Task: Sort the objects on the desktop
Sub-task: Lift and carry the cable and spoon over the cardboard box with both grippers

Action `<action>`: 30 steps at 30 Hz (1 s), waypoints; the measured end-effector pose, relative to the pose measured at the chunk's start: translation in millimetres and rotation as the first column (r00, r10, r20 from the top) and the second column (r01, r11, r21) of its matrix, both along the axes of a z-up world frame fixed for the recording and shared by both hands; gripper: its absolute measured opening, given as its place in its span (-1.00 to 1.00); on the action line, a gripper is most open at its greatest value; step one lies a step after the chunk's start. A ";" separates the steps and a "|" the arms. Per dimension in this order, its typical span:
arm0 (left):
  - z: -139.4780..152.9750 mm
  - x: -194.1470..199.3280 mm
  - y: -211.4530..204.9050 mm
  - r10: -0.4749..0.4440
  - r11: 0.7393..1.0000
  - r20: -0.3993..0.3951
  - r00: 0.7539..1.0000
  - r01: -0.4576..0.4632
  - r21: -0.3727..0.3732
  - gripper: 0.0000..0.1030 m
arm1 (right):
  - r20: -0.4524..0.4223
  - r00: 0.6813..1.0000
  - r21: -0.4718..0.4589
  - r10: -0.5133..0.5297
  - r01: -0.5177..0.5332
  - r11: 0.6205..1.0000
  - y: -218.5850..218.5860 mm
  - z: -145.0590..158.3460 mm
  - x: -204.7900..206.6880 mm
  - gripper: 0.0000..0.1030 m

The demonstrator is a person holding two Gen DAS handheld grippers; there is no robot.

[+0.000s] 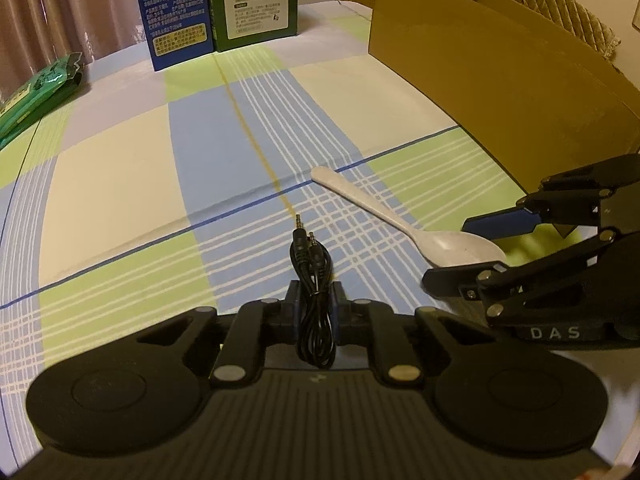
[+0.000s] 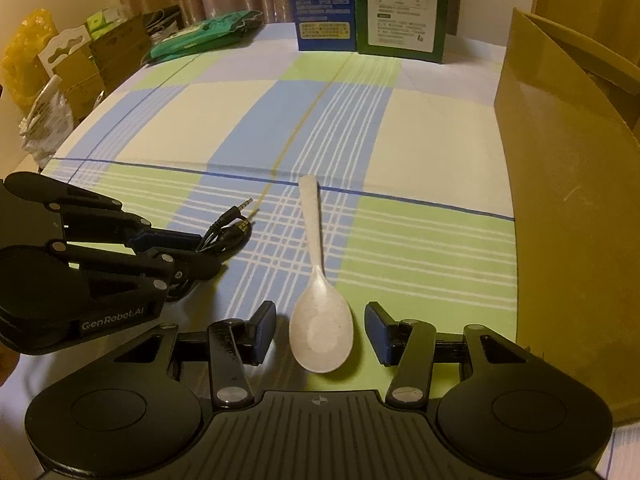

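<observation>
Spoon (image 2: 321, 320) between wide-spread right hand-held gripper (image 2: 320, 330) fingers (left hand-held gripper (image 1: 316, 300) clamps cable (image 1: 314, 280)).

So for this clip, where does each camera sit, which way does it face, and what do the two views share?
Left wrist: rides on the left tongs, looking forward across the checked tablecloth to the upright cartons; its fingers are shut on the black audio cable, and the right tongs enter from the right.
Right wrist: rides on the right tongs, facing the same way; its open fingers flank the bowl of the white spoon, with the left tongs at left.
Shared: spoon, cable, cartons, cardboard box, green packet.
</observation>
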State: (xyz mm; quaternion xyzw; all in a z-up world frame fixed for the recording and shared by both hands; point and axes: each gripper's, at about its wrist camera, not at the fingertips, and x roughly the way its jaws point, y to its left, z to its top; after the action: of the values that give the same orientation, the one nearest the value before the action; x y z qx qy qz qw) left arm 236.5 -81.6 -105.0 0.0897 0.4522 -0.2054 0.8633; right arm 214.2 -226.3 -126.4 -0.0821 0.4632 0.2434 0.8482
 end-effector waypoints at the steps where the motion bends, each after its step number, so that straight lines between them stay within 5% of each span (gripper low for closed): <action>1: 0.9 -0.2 0.9 0.003 1.000 0.001 1.000 -0.003 0.000 -0.80 | 0.002 1.000 -0.004 0.005 -0.005 1.000 0.7 -0.5 -0.6 -0.08; 4: 5.7 0.3 5.0 0.017 1.000 0.009 1.000 -0.017 -0.005 -0.80 | 0.019 1.000 -0.030 0.022 -0.022 0.999 3.7 -1.4 -2.6 -0.14; 6: 9.5 0.7 7.8 0.027 1.000 0.017 0.999 -0.027 -0.014 -0.80 | 0.030 0.999 -0.046 0.025 -0.023 0.999 4.6 -1.3 -2.6 -0.41; 15: 16.4 0.0 13.4 0.045 0.998 0.020 0.999 -0.044 -0.042 -0.80 | 0.053 0.999 -0.020 0.000 0.002 1.000 3.0 7.8 -4.5 -0.42; 30: 57.4 -12.6 1.9 0.054 0.993 0.080 0.995 -0.045 -0.111 -0.80 | 0.218 0.968 0.105 -0.125 0.104 0.989 -17.4 55.7 -15.8 -0.42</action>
State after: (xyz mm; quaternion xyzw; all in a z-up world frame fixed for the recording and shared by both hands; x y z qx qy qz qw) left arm 223.9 -79.7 -47.6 0.0399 0.4061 -0.2045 0.8897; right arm 198.4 -243.7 -70.8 -0.0425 0.3566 0.2043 0.9107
